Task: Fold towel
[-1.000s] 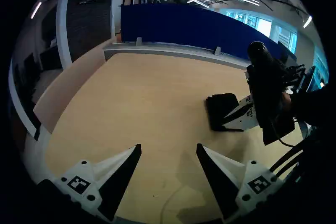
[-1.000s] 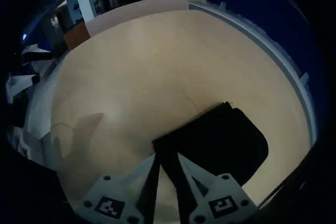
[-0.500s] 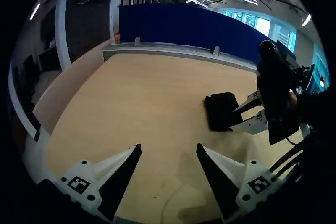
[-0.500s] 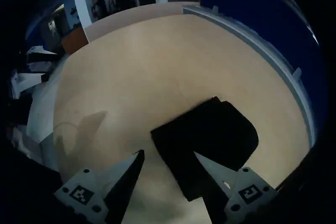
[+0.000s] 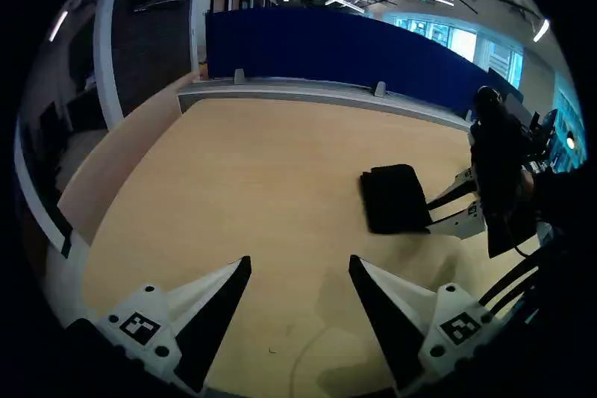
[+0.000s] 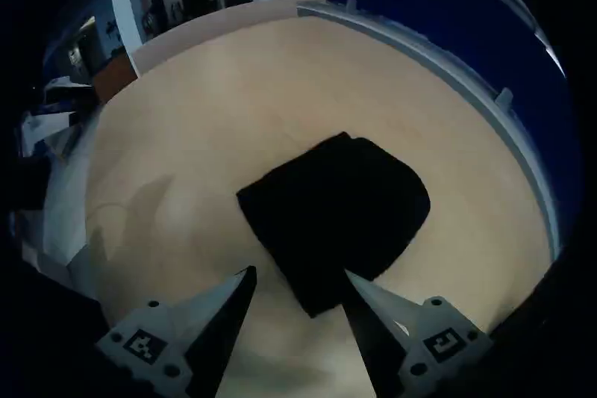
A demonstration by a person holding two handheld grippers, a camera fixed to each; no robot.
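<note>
Now I've released towel (image 6: 336,211): right gripper (image 6: 298,272) wide open, empty, backed off; left gripper (image 5: 298,260) same. Fold looks done.

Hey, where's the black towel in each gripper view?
Left gripper view: towel right of centre, mid-height.
Right gripper view: towel at centre, just ahead of the right gripper.
Shared landmark: the blue partition, upper right in the right gripper view.

Pale wooden bench (image 5: 246,166)
One dark folded towel (image 6: 336,211) lies flat on its top, toward one side
</note>
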